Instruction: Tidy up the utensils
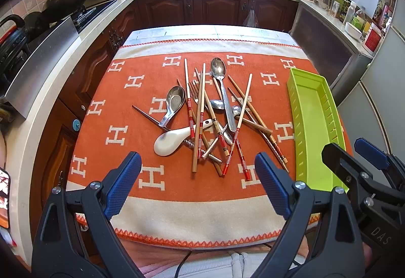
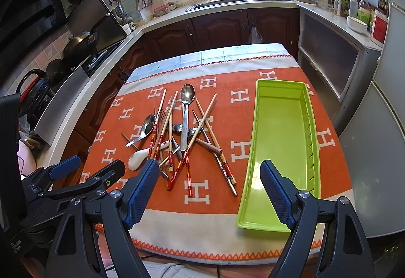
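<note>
The left gripper (image 1: 198, 183) hangs over the near edge of the bench, its jaws spread wide and empty, blue pads (image 1: 125, 183) facing each other. The right gripper (image 2: 208, 191) is beside it, toward the near right corner, jaws equally wide with nothing between them.

Just beyond the left gripper, at the middle of the bench, lies a tangled pile of utensils (image 1: 212, 121): chopsticks (image 1: 201, 115) crossing over one another, a white ceramic spoon (image 1: 168, 142) at the near left of the pile, a short metal soup spoon (image 1: 173, 103) on its left side, a long metal spoon (image 1: 222, 88) reaching toward the far edge, and a fork (image 1: 195, 94) partly buried.

Along the right edge sits a long green tray (image 2: 281, 148), lengthwise from near to far, apart from the pile. An orange towel (image 1: 131, 141) with white H marks covers the bench.
</note>
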{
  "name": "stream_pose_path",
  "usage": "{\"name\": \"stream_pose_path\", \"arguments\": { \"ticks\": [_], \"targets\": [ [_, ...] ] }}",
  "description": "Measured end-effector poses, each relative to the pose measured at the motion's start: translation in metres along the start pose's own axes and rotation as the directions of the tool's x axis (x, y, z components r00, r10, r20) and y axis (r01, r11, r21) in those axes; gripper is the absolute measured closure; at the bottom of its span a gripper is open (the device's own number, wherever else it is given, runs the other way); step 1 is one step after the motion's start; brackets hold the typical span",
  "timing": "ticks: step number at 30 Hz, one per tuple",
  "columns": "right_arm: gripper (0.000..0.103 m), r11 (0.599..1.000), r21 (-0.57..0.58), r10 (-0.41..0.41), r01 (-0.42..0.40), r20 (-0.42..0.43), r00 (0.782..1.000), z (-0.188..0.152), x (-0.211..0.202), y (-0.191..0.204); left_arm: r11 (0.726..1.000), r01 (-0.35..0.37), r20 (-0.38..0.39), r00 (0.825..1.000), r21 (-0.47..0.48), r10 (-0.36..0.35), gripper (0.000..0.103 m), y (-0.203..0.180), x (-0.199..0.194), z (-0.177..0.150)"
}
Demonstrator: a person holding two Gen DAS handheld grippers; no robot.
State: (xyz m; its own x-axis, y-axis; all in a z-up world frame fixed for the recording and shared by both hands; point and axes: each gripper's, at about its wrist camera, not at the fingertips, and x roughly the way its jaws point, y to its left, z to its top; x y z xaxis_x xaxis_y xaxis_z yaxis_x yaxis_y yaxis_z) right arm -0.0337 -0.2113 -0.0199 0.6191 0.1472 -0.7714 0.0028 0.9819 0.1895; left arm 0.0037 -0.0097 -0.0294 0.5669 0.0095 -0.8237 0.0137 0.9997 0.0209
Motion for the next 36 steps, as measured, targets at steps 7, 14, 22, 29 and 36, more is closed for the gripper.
{"name": "stream_pose_path", "arguments": {
  "ticks": [7,14,22,29,36],
  "targets": [
    [0.020,1.000,0.000,0.001,-0.001,-0.001,1.000,0.000,0.000,0.000,1.000,0.001,-0.001,1.000,0.000,-0.001,0.013,0.000,0.001,0.000],
    [0.020,1.000,0.000,0.001,-0.001,-0.001,1.000,-0.001,0.000,0.000,1.000,0.000,-0.002,1.000,-0.002,0.000,0.013,0.001,0.001,-0.001],
    [0.020,1.000,0.006,0.019,-0.019,-0.022,1.000,-0.008,0.002,0.004,1.000,0.009,-0.002,1.000,-0.014,-0.009,0.013,0.005,-0.002,-0.006],
    [0.020,1.000,-0.001,0.027,-0.027,-0.020,0.999,-0.010,-0.006,0.011,0.998,0.045,-0.001,0.999,-0.048,-0.046,0.013,0.021,-0.009,-0.004],
    [0.023,1.000,-0.016,0.009,-0.009,0.006,1.000,0.005,-0.018,0.013,0.999,0.035,0.081,0.996,0.006,-0.036,0.021,0.055,-0.022,0.003]
  ]
}}
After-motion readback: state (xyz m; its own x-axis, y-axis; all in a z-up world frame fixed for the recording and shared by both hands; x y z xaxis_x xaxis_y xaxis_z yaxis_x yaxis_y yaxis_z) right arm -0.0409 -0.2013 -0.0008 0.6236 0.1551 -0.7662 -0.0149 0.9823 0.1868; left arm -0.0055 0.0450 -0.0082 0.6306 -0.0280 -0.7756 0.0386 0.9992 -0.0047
